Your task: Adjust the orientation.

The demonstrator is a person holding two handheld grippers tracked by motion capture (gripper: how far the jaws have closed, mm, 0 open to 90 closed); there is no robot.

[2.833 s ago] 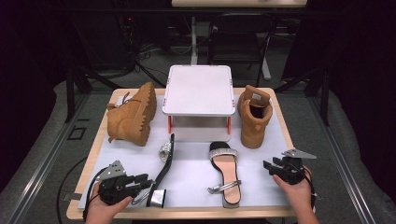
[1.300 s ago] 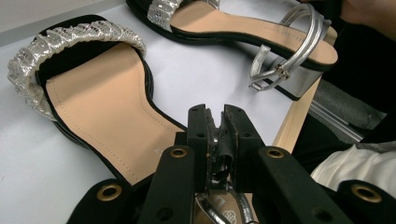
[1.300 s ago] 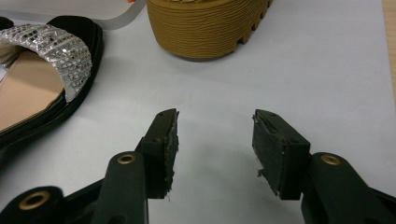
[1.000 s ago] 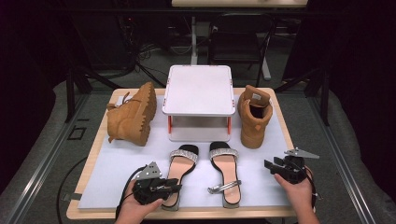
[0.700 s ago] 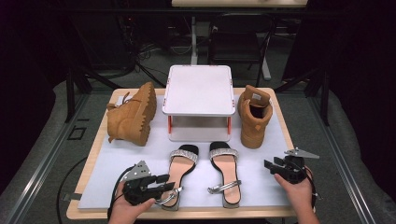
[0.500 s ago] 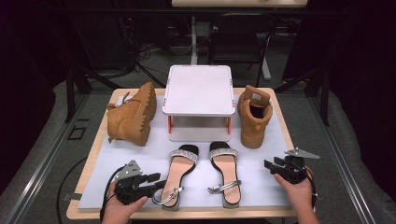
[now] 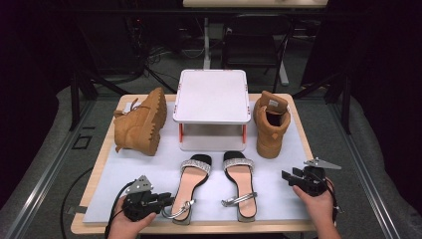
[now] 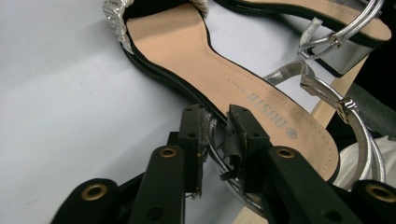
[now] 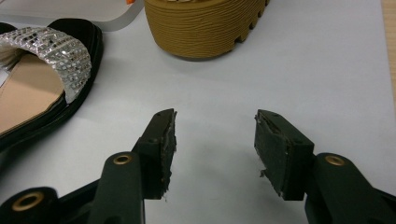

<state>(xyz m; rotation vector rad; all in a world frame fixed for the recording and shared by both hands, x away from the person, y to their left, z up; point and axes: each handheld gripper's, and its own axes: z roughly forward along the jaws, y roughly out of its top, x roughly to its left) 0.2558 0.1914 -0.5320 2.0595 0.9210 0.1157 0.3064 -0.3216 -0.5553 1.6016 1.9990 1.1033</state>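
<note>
A pair of black sandals with glittery toe bands and silver ankle straps lies side by side on the white mat (image 7: 124, 169). The left sandal (image 7: 191, 181) (image 8: 224, 79) sits just ahead of my left gripper (image 7: 167, 201) (image 8: 215, 112). The jaws stand a narrow gap apart, open, and the silver ankle strap (image 8: 322, 88) curves down through that gap. The right sandal (image 7: 240, 181) (image 9: 42, 70) lies left of my right gripper (image 7: 284, 175) (image 9: 215, 116), which is open wide over bare mat with nothing in it.
A white two-tier stand (image 7: 211, 97) stands at the back middle. A tan boot (image 7: 139, 124) lies on its side to its left. A second tan boot (image 7: 271, 124) (image 9: 205, 23) stands upright to its right. The table's wooden front edge (image 7: 199, 230) runs just behind the sandals' heels.
The left sandal went from lying on its side to flat beside its mate. My left gripper then drew back leftward from its heel. The right gripper stayed still.
</note>
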